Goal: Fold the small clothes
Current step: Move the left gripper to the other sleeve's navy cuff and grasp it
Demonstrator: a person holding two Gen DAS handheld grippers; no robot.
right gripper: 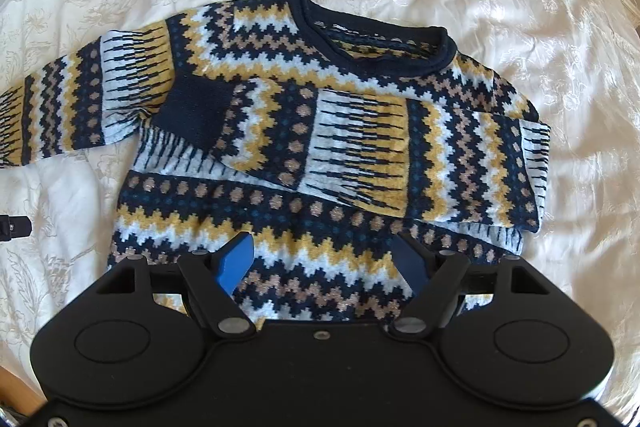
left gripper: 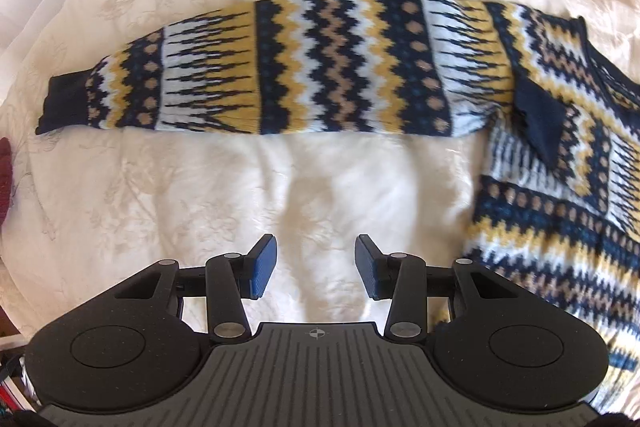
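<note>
Sweater (right gripper: pixel 304 163) lies flat, front up, on a cream bedspread (right gripper: pixel 500 7) with a floral pattern. Navy collar (right gripper: pixel 372 27) at the sweater's far edge. One sleeve (right gripper: pixel 360 155) is folded across the chest, its navy cuff (right gripper: pixel 196 111) resting on the body near the opposite shoulder. The other sleeve (left gripper: pixel 280 67) stretches straight out sideways from the sweater over the bedspread, cuff (left gripper: pixel 64 103) at its far end. Left gripper (left gripper: pixel 316 267): fingers spread apart, empty, above bare bedspread beside the sweater's body, near side of the outstretched sleeve. Right gripper (right gripper: pixel 324 263): fingers spread wide, empty, over the sweater's lower body near the hem.
</note>
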